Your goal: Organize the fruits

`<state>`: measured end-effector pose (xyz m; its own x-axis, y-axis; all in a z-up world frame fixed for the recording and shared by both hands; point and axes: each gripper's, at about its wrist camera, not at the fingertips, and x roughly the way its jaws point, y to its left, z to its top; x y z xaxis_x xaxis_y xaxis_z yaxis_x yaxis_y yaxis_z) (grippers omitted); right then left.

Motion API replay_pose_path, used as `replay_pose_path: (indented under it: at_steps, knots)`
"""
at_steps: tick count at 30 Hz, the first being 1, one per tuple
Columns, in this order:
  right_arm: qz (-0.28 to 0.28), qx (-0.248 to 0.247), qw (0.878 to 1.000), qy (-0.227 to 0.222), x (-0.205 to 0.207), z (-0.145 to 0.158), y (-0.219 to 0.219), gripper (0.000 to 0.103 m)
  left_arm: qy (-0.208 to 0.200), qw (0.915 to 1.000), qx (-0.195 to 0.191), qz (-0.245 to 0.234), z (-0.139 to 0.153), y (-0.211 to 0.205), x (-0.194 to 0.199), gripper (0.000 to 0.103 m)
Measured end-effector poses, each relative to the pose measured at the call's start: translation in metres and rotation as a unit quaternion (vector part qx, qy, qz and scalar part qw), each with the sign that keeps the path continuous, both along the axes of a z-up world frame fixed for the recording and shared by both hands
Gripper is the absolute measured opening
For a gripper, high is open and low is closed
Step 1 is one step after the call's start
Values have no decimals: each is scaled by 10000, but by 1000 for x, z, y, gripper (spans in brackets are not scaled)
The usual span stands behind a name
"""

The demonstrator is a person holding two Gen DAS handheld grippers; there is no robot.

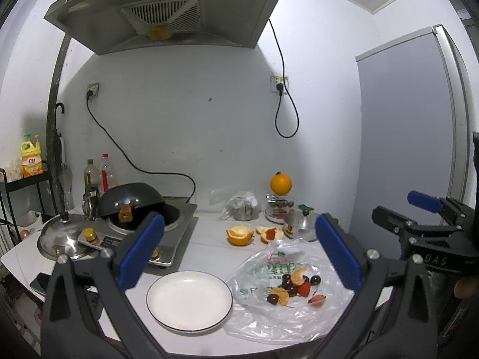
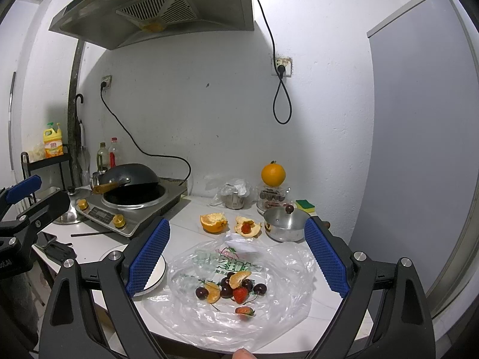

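I hold my left gripper [image 1: 239, 251] above the near edge of the white counter [image 1: 206, 248], level and pointed toward the back wall. Its blue-padded jaws stand wide apart with nothing between them. Below it, at about 6 o'clock in its view, sits the white plate [image 1: 189, 300], bare of fruit.

My right gripper [image 2: 236, 257] hovers likewise over the counter's front edge, jaws spread wide and holding nothing. A fingertip [image 2: 243, 354] of mine shows at the bottom edge of that view. In the left wrist view the right gripper appears at 3 o'clock, well clear of the counter surface.

The fruit pile [image 2: 229, 288] lies on the spread plastic bag [image 2: 239, 293], directly beneath the right gripper: dark cherries, orange segments and a strawberry, touching one another. A second strawberry [image 2: 245, 311] lies just apart from the pile, toward me. The bag sits just beside the plate, at the plate's 3 o'clock.

Beyond the bag, toward 12 o'clock, lie an orange peel cup [image 2: 213, 223] and a second peel [image 2: 248, 229] with a small red piece of fruit in it. A small steel pot [image 2: 284, 224] stands at 1 o'clock from the bag. A whole orange [image 2: 273, 174] rests atop a clear container near the wall.
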<state>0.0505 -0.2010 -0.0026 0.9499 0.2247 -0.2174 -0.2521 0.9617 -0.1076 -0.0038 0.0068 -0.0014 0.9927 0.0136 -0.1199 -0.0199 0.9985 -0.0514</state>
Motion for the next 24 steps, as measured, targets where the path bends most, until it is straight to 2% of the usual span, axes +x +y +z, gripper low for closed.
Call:
replay_pose_path:
  at_steps: [24]
  knots:
    - [17,5,10000,20,3,1,-2,94,9,10000,3,-4,4,2,-2,102]
